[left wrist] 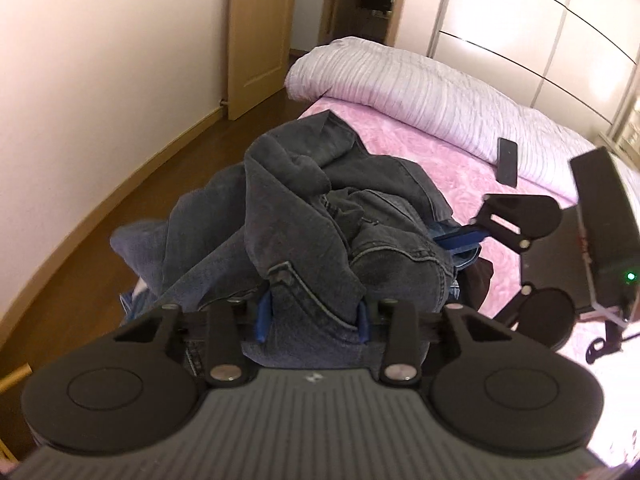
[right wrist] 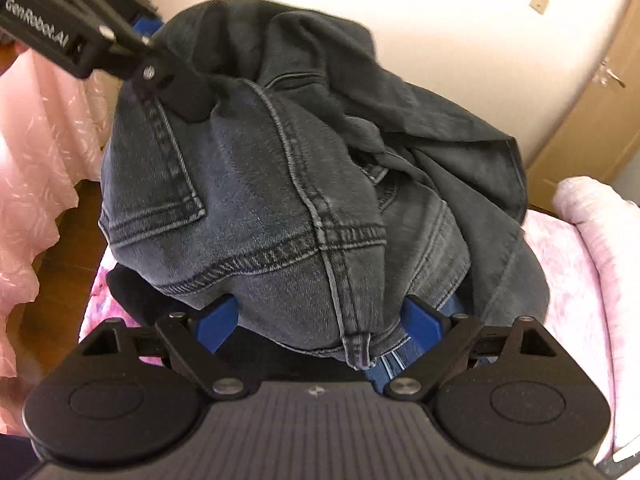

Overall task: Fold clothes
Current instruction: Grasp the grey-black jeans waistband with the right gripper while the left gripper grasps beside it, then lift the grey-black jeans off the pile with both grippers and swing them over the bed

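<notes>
Seemingly for a shake-out before folding, the left gripper [left wrist: 314,316] holds the dark jeans [left wrist: 304,208] bunched above the pink bed [left wrist: 400,148], jaws narrowed on denim near the back pocket, a phone [left wrist: 507,162] lying far right.

From the right, the right gripper [right wrist: 320,320] has its jaws set wide, the waistband seam bulging between them; whether they clamp it I cannot tell.

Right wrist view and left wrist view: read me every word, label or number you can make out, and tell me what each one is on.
"GenRobot.AI" in white letters on the black body of the left gripper, top left of the right wrist view.
Red marking on the black body of the right gripper, right edge of the left wrist view: too blurred to read.
Small pale emblem on each gripper's ribbed grey housing: a logo, no letters.
No readable text on the jeans or the phone.
</notes>
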A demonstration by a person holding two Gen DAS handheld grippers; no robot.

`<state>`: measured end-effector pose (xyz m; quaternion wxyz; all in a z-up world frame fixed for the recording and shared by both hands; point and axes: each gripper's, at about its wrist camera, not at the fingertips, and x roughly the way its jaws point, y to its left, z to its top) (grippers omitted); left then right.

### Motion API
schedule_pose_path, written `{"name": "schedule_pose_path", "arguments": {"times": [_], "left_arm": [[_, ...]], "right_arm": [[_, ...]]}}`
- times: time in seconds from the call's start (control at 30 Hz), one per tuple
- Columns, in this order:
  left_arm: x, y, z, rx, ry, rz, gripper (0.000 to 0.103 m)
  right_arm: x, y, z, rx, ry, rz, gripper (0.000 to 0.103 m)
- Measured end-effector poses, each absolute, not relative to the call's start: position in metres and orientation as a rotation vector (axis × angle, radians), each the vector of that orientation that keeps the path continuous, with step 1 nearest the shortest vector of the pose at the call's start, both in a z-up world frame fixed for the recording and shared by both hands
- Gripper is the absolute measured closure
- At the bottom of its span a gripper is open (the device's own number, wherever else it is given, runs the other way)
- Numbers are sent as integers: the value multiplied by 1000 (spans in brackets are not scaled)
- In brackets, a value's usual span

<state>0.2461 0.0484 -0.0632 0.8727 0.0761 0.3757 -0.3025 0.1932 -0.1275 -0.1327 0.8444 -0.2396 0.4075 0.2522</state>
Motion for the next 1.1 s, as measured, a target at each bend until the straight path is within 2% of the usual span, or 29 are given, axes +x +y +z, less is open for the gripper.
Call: {"name": "schedule_pose_path", "arguments": {"times": [0.1, 0.17, 0.23, 0.3, 0.4, 0.63, 0.8, 0.9, 1.1], "left_arm": [[247, 48, -56, 182, 760, -655, 69], [248, 46, -47, 194, 736, -661, 70], [248, 45, -37, 203, 710, -667, 72], [248, 42, -24, 213, 676, -674, 73], [245, 32, 1, 226, 618, -694, 75], [210, -30, 60, 255, 486, -838, 79], [152, -113, 85, 284, 429, -1012, 79], [107, -173, 83, 313, 430, -1121, 80], [-3, -301, 46, 396, 518, -1303, 80]], "right_arm": [[192, -128, -128, -496, 845, 541, 29], [185, -129, -118, -482, 830, 534, 46], [177, -131, -106, -463, 814, 527, 53], [168, -136, -90, -440, 793, 510, 66], [151, -145, -60, -404, 747, 469, 72], [78, -207, 14, -318, 650, 318, 76], [-3, -271, 44, -300, 663, 169, 76], [-63, -313, 51, -292, 690, 64, 77], [-201, -405, 39, -253, 785, -106, 77]]}}
